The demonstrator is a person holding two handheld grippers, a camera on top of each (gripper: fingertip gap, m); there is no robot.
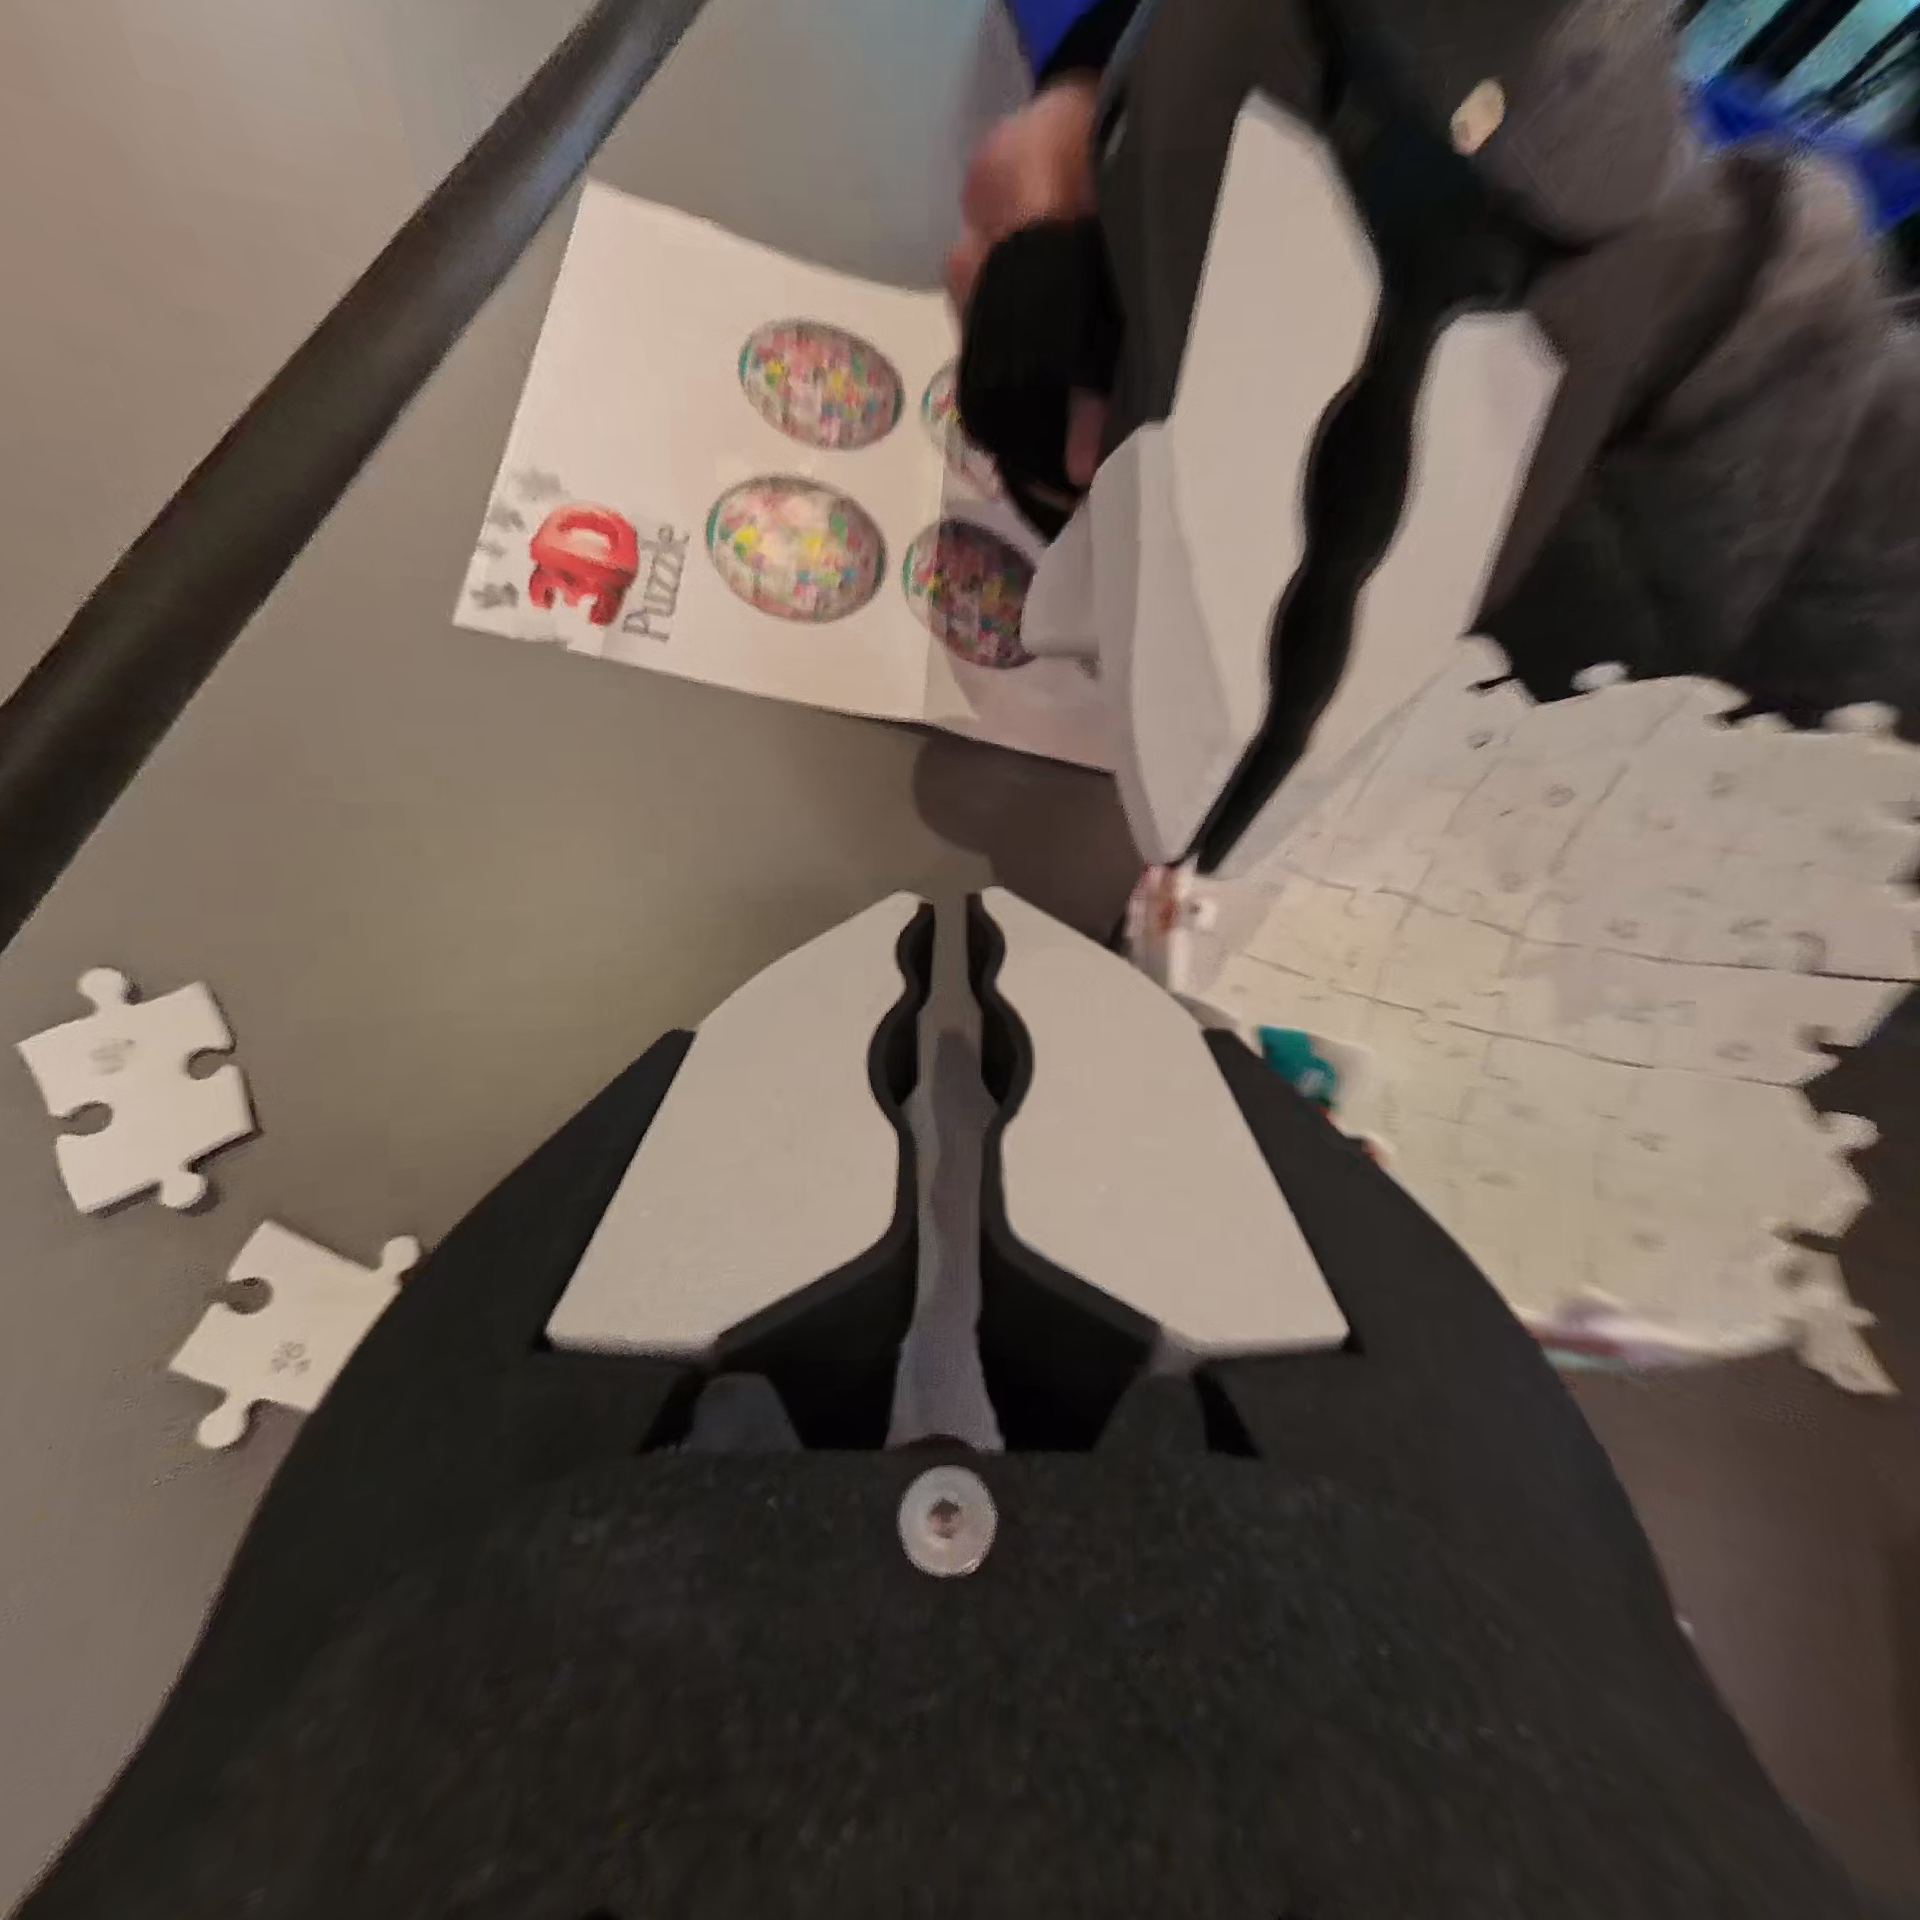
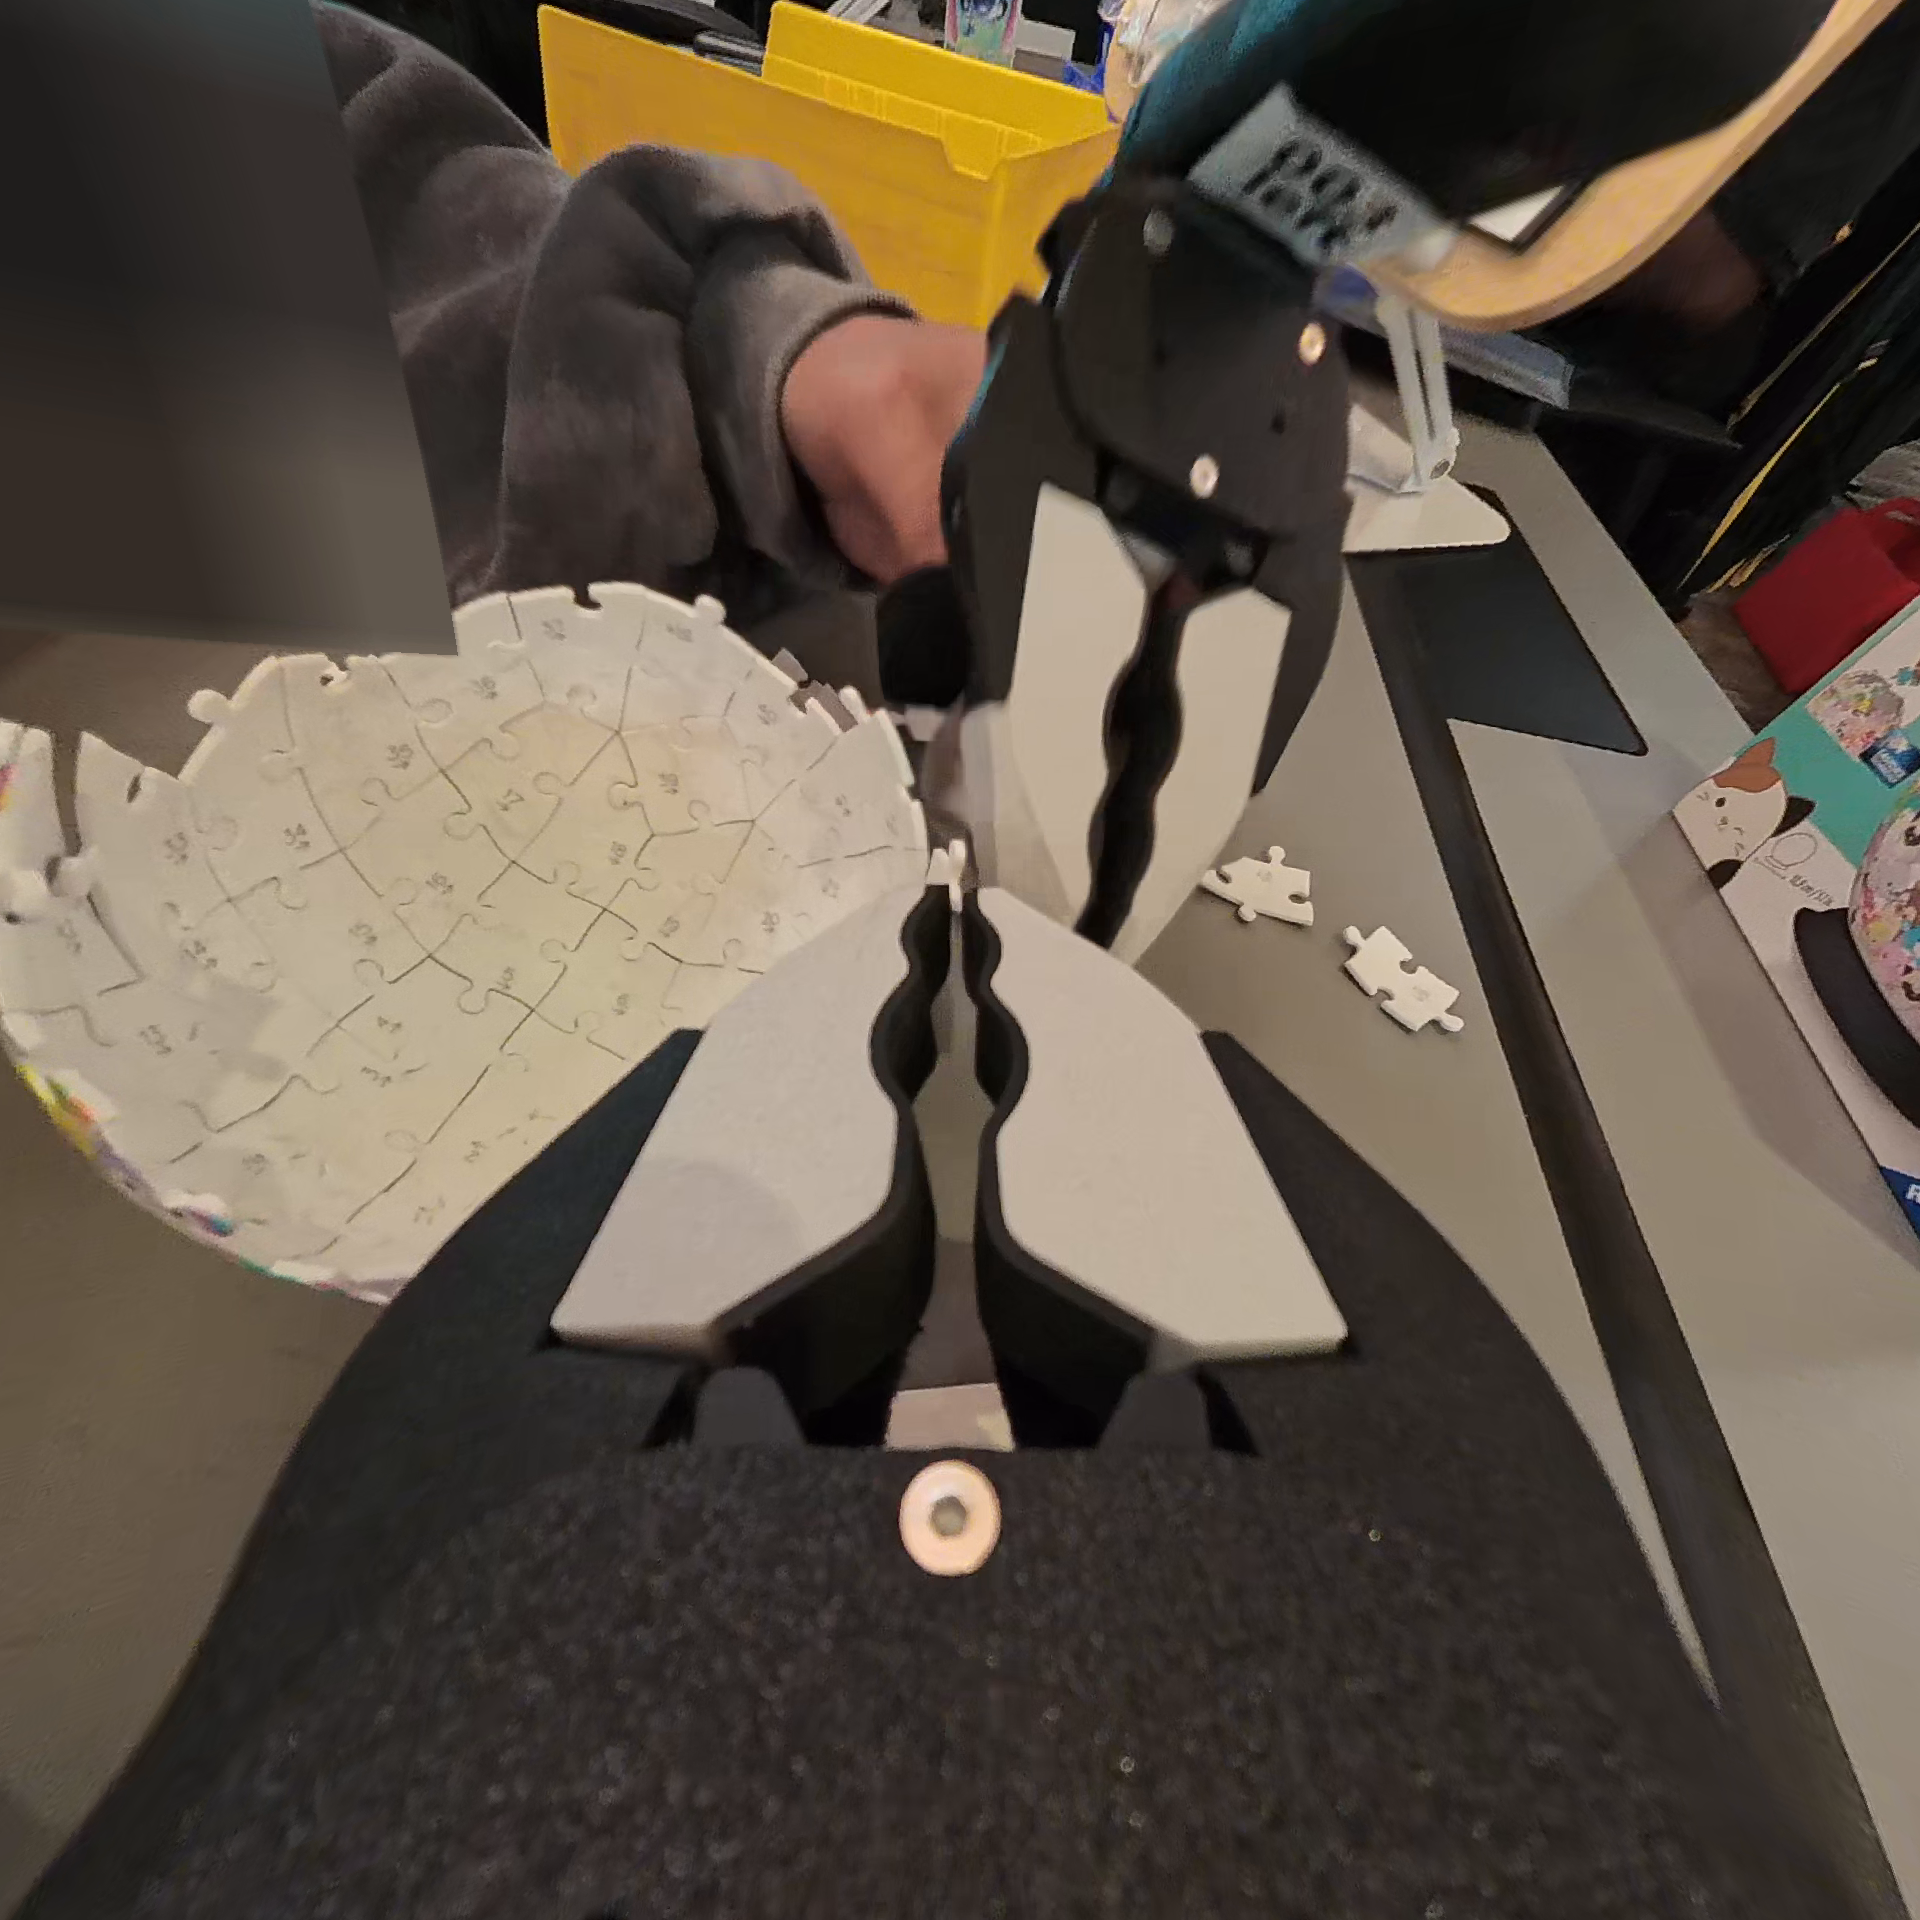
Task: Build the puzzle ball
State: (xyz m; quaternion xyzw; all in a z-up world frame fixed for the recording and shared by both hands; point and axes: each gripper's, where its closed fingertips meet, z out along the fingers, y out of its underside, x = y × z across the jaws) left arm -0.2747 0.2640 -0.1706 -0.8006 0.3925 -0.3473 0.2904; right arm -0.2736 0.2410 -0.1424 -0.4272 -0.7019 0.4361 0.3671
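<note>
The half-built puzzle ball (image 2: 436, 914) is a white bowl-shaped shell lying open side up on the grey table; it also shows in the left wrist view (image 1: 1558, 987). My right gripper (image 2: 956, 899) is shut on a white puzzle piece (image 2: 948, 868) right at the shell's rim. It appears in the left wrist view (image 1: 1190, 862) with its tips touching that rim. My left gripper (image 1: 951, 904) is shut and empty, hovering just beside the shell. In the right wrist view it (image 2: 1101, 935) points down at the table. Two loose pieces (image 1: 135, 1091) (image 1: 281, 1330) lie left of it.
A folded instruction sheet (image 1: 748, 468) lies beyond the left gripper, by a dark gap (image 1: 312, 436) in the table. The loose pieces (image 2: 1262, 883) (image 2: 1403, 977) lie right of the shell. The puzzle box (image 2: 1818, 883) sits at the right, a yellow bin (image 2: 831, 156) behind. A person's sleeve and hand (image 2: 883, 447) hold the left gripper. Tip to tip, the grippers are about 4 cm apart.
</note>
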